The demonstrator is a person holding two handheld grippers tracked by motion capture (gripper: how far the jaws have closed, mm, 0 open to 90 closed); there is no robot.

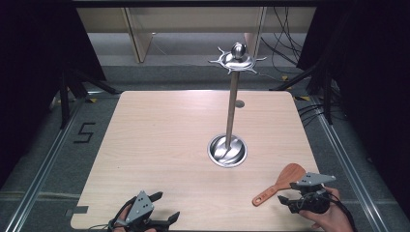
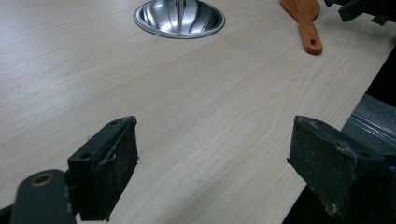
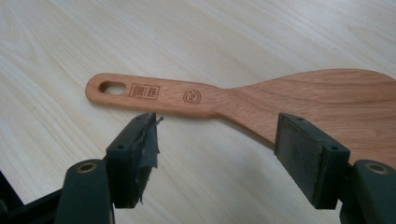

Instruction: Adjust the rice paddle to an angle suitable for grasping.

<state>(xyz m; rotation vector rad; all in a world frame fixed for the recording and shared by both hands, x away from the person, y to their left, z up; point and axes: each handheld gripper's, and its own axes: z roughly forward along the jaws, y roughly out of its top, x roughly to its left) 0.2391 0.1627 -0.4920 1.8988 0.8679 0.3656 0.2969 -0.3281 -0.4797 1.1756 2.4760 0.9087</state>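
A wooden spatula (image 1: 279, 184) lies flat on the table near its front right corner, with the holed handle end pointing to the front left. My right gripper (image 1: 286, 199) is just in front of it, held by a hand. In the right gripper view this gripper (image 3: 219, 149) is open, and the spatula (image 3: 233, 100) lies just beyond its pads with nothing between them. My left gripper (image 1: 167, 207) is at the front left edge of the table. Its jaws (image 2: 215, 154) stand wide open over bare wood. The spatula (image 2: 306, 21) appears far off in the left gripper view.
A metal stand with a round dished base (image 1: 227, 151), a thin pole and a hooked crown (image 1: 237, 60) rises from the middle right of the light wooden table (image 1: 164, 140). Dark frames and cables surround the table. The table's front edge (image 2: 327, 116) is close to the left gripper.
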